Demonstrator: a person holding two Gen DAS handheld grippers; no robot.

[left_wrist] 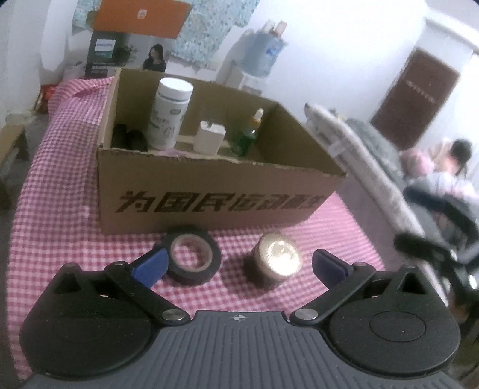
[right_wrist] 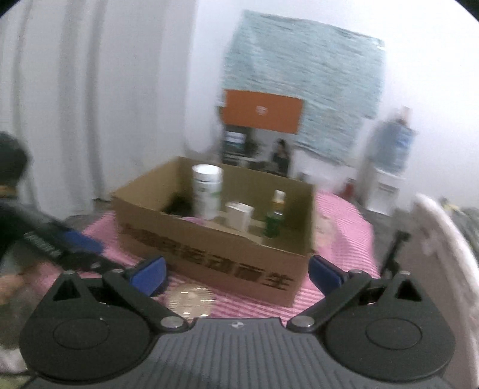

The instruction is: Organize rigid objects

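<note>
An open cardboard box [left_wrist: 209,191] stands on the pink checked cloth [left_wrist: 60,185]. Inside it are a tall white bottle [left_wrist: 170,113], a small white container [left_wrist: 209,137], a green dropper bottle [left_wrist: 248,134] and a dark object [left_wrist: 128,139]. In front of the box lie a black tape roll [left_wrist: 191,257] and a gold-lidded jar [left_wrist: 277,258]. My left gripper [left_wrist: 239,266] is open just short of both, holding nothing. In the right wrist view my right gripper [right_wrist: 236,273] is open before the box [right_wrist: 227,254], with the gold lid [right_wrist: 191,300] low between its fingers, untouched.
A padded chair or board [left_wrist: 359,155] flanks the table's right side. A water dispenser [left_wrist: 260,57] and an orange box [left_wrist: 140,16] stand at the back wall. People sit in the background [left_wrist: 154,58]. The other gripper and a sleeve [right_wrist: 57,242] show at the left.
</note>
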